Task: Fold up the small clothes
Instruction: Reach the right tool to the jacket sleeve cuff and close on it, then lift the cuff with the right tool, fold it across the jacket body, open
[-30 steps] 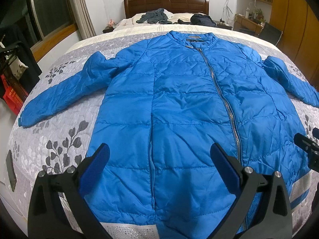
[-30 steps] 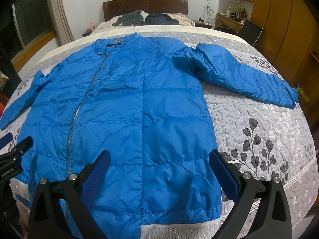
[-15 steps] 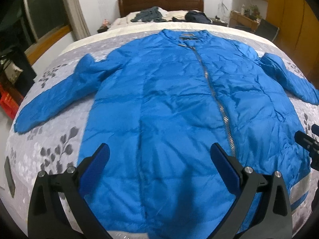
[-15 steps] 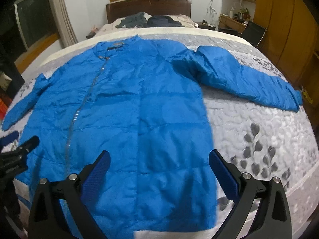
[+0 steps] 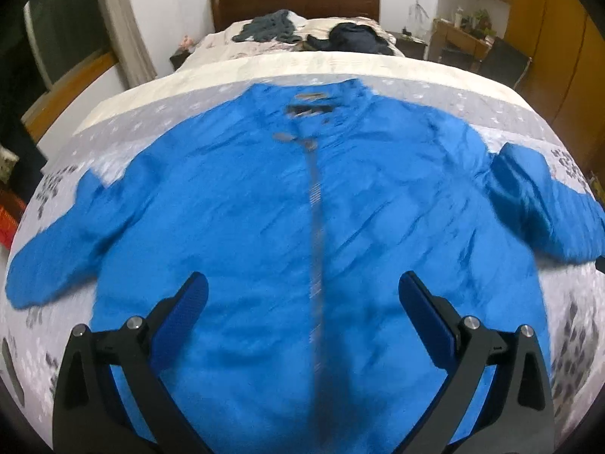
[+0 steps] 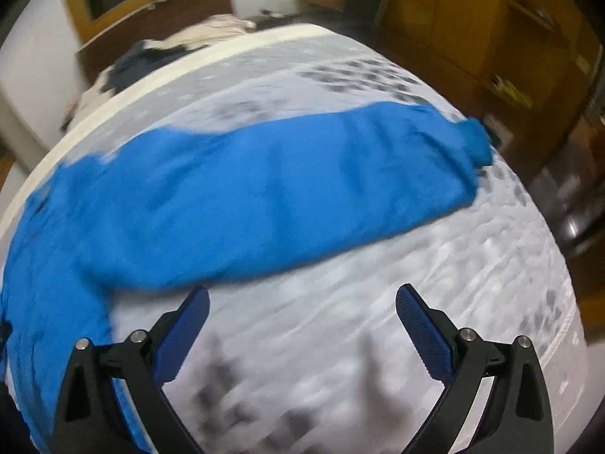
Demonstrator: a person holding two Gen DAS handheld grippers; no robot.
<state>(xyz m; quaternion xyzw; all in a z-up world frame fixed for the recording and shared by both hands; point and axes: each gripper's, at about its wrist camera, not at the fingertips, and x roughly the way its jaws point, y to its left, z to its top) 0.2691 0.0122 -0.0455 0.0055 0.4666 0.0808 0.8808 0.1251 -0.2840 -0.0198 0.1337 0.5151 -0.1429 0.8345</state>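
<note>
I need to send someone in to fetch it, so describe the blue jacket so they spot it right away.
Look at the bed with the grey leaf-print cover. The blue jacket lies flat across it, zipped, sleeves spread. The other clothes, dark and bunched up, are by the headboard.

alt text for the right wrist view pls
Open right gripper, holding nothing, points at the blue jacket's sleeve, which lies stretched across a grey floral bedspread. Image is motion-blurred; wooden wardrobes stand behind.
</note>
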